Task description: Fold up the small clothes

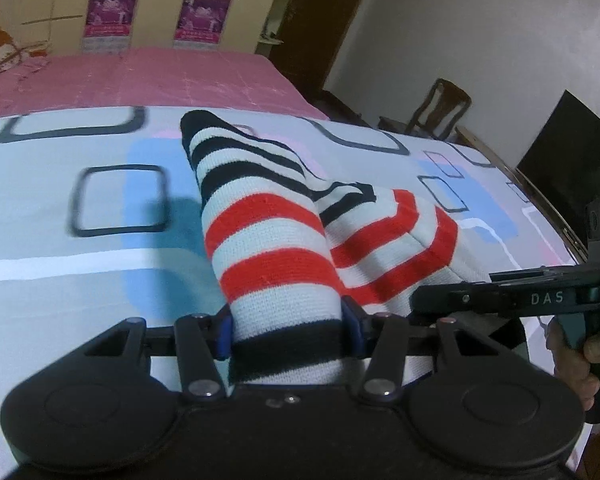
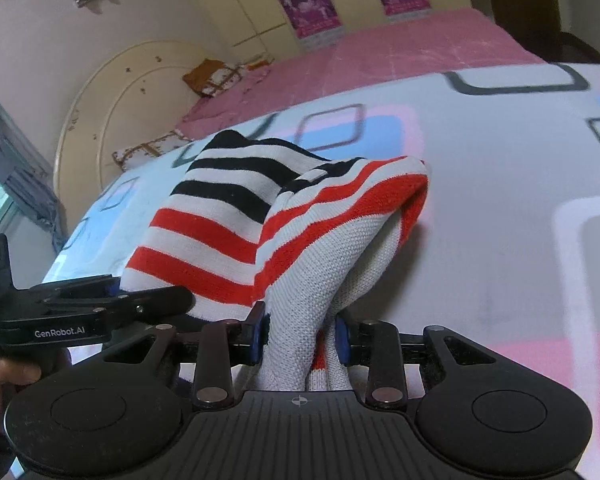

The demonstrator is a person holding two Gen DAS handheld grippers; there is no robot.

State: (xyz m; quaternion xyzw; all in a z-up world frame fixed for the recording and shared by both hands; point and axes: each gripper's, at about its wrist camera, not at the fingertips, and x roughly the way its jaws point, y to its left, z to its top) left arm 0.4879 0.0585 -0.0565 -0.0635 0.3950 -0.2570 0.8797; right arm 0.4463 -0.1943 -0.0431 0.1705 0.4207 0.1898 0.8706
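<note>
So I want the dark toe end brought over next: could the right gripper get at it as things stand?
Probably not right away. The right gripper is shut on the striped sock's pale end, so it is occupied. The dark toe end lies uncovered on the bedsheet, beyond the raised folds.
</note>
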